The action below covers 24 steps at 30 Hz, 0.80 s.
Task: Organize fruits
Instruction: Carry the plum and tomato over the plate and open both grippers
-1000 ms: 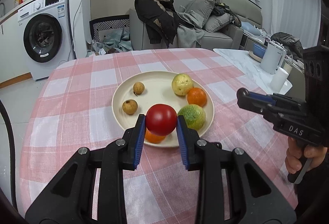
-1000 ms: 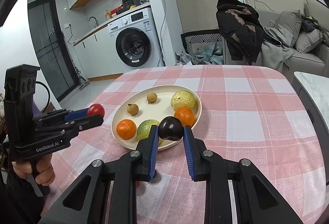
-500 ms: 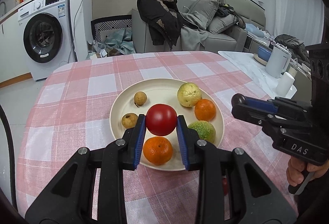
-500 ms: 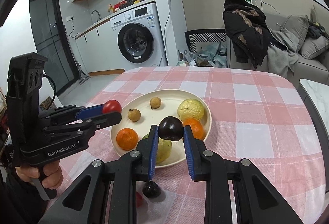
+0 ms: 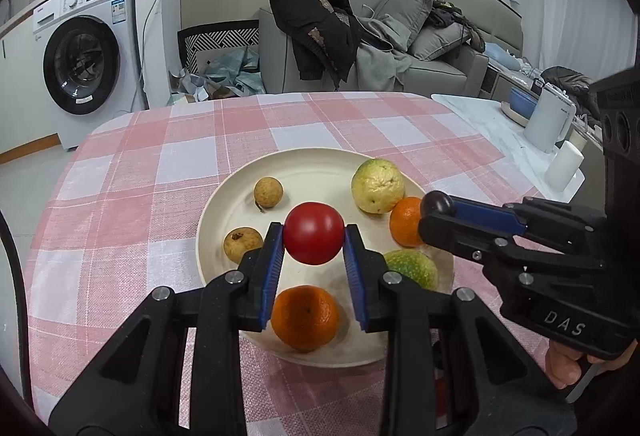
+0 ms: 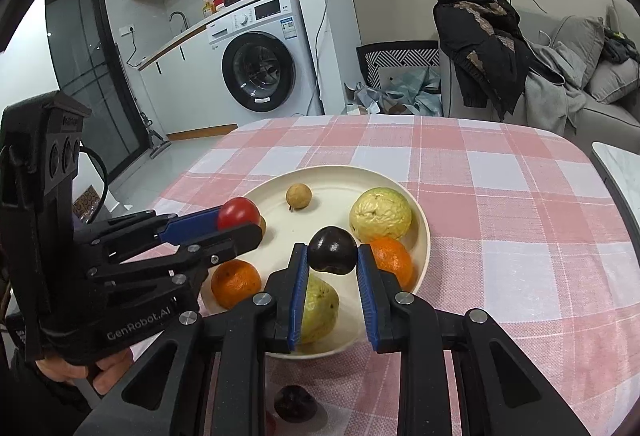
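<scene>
My left tongs (image 5: 313, 248) pinch a red tomato (image 5: 313, 232) and my right tongs (image 6: 333, 262) pinch a dark plum (image 6: 333, 250), both above the cream plate (image 5: 320, 165) on the table (image 5: 132, 195).

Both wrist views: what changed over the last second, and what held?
Both grippers advanced over the plate; it now sits closer and lower in each view. The left gripper stays shut on the red tomato, the right gripper on the dark plum. Nothing was released. The two longans, two oranges, yellow guava and green guava kept their places on the plate.
</scene>
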Tool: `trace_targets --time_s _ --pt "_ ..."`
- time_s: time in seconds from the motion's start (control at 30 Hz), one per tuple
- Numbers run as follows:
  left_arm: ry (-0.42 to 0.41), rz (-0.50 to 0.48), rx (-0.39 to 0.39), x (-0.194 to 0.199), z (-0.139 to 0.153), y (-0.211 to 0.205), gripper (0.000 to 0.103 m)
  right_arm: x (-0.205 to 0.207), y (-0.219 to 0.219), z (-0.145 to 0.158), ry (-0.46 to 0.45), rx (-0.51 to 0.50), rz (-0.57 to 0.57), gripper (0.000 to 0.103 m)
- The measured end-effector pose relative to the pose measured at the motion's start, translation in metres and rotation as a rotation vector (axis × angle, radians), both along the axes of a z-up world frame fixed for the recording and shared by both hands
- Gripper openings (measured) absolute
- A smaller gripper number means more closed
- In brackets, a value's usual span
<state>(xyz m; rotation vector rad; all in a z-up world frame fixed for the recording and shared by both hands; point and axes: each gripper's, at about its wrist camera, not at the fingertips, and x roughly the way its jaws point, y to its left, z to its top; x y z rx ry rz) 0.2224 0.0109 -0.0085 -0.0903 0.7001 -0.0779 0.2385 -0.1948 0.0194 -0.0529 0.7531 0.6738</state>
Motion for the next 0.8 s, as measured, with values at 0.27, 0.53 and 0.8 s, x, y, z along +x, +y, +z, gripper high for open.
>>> trace_targets --time_s 0.27,0.53,0.8 --pt "0.011 -0.004 0.031 0.002 -0.01 -0.004 0.027 0.004 0.006 -0.009 0.008 -0.005 -0.001 0.025" --pt "0.018 0.004 0.032 0.002 -0.014 -0.002 0.027 0.005 0.005 -0.014 0.01 -0.011 -0.018 0.025" --pt "0.028 0.023 0.036 0.002 -0.018 0.001 0.027 0.004 0.001 -0.012 0.015 0.013 -0.017 0.041"
